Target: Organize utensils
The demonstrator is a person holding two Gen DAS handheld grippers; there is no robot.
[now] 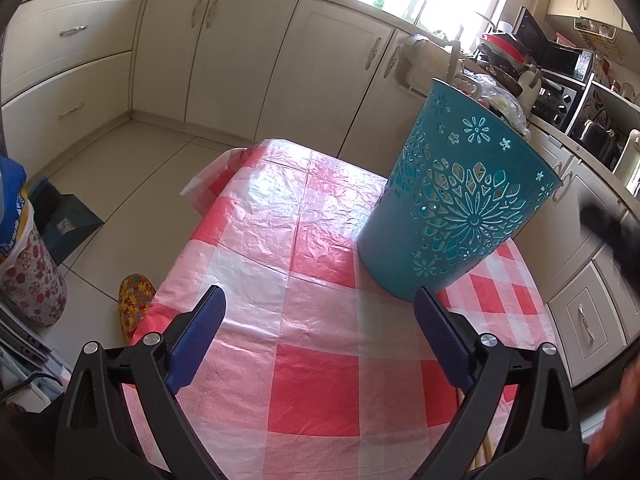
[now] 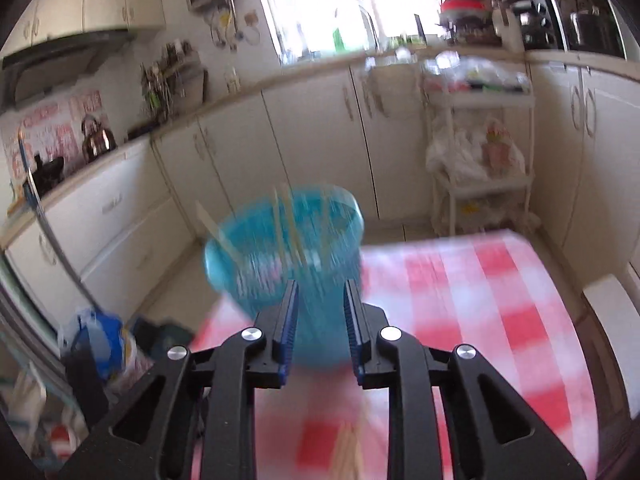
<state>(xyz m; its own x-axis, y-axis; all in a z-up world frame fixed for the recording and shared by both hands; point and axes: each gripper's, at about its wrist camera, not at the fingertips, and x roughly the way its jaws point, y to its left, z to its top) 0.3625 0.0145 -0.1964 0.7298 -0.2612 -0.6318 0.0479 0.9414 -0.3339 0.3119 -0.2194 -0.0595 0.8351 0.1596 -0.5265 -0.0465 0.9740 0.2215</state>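
1. Our left gripper point(image 1: 320, 312) gapes wide, empty, above the red-checked plastic tablecloth point(image 1: 304, 380).
2. Our right gripper point(image 2: 320, 316) sits narrowed, holding nothing visible.
3. The teal perforated plastic basket point(image 1: 460, 200) holds pale wooden chopsticks point(image 2: 288, 232); a hasty nudge could topple it.

Place: home kitchen
Evidence: cream cabinets point(image 1: 240, 48) upper left; kettle point(image 2: 97, 139) left; toaster oven point(image 1: 560, 96) upper right

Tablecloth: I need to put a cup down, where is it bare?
The checked tablecloth lies bare from the left gripper to its far edge, left of the teal basket. Crowded only at the basket, which holds chopsticks.
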